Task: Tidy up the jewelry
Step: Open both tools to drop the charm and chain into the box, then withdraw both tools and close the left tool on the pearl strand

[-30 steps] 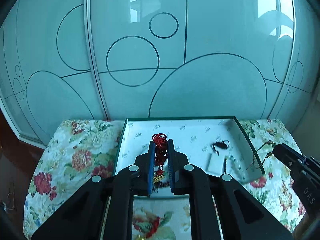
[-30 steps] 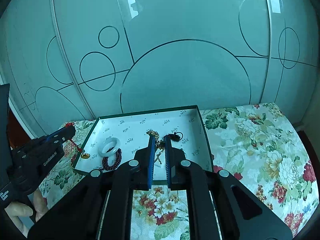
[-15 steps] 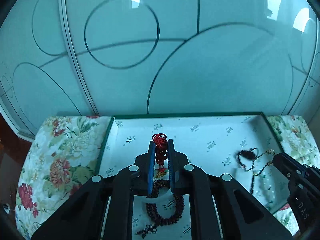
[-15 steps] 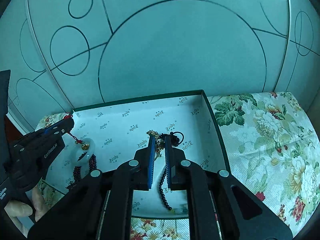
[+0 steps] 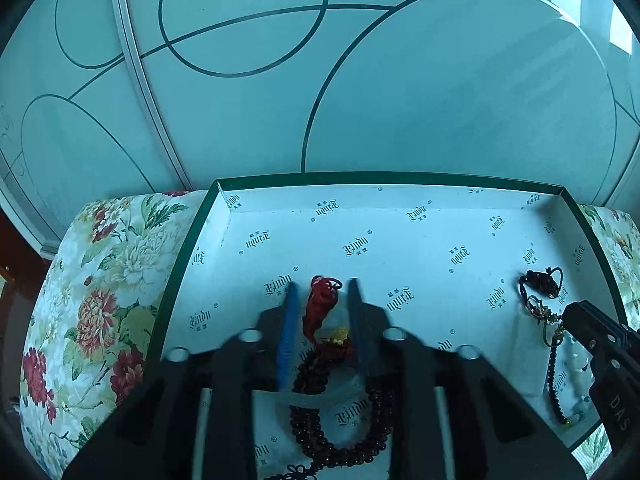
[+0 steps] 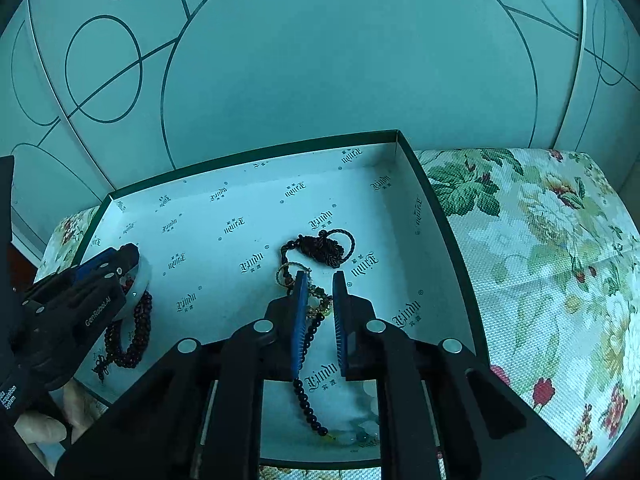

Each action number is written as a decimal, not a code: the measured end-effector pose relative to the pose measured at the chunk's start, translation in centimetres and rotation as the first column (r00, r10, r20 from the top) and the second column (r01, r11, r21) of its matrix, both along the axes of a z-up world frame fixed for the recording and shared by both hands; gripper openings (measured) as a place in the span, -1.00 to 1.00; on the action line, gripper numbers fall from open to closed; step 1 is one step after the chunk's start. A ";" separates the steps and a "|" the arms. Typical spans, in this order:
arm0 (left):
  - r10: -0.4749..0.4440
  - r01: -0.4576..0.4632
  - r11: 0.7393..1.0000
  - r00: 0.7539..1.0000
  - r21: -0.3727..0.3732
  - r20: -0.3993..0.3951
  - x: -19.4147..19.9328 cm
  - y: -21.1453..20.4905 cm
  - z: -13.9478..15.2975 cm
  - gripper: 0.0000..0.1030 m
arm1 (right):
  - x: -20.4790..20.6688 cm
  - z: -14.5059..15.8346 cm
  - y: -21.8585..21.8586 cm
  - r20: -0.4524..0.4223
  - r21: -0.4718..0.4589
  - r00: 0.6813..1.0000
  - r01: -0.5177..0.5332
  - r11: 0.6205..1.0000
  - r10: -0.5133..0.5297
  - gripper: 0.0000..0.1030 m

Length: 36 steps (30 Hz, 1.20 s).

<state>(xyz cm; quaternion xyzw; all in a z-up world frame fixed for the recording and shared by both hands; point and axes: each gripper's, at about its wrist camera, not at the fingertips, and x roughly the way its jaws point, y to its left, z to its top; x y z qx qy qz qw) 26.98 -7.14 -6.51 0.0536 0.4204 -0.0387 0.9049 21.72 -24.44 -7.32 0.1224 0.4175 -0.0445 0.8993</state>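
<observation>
Inside the green-rimmed box (image 5: 188, 256), your red-corded pendant (image 5: 322, 308) lies between the left gripper (image 5: 320, 296) fingers, which are opening; the black-beaded necklace (image 6: 316, 248) lies between the right gripper (image 6: 320, 280) fingers, also opening.

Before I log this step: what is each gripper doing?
Left gripper: jaws opening, red cord pendant lying loose between them.
Right gripper: jaws opening, black bead necklace between them, no longer pinched.
</observation>
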 end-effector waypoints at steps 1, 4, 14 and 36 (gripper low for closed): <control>0.001 -0.001 1.000 1.000 -0.004 0.000 0.0 0.0 0.0 0.03 | 0.0 0.0 -0.1 0.000 0.001 1.000 0.004 1.000 -0.004 -0.61; 0.006 -0.006 1.000 1.000 -0.012 -0.004 0.0 0.1 -0.2 0.11 | 0.0 -0.2 -0.2 -0.003 0.001 1.000 0.005 1.000 -0.005 -0.61; -0.026 0.026 0.999 1.000 -0.021 -0.001 -1.4 0.1 0.8 0.27 | -1.4 1.1 0.1 0.013 0.021 1.000 0.003 1.000 -0.003 -0.57; 0.103 -0.105 0.989 0.994 -0.108 -0.026 -12.2 10.0 3.6 0.27 | -13.2 3.6 1.2 0.018 0.039 1.000 0.003 0.999 -0.004 -0.39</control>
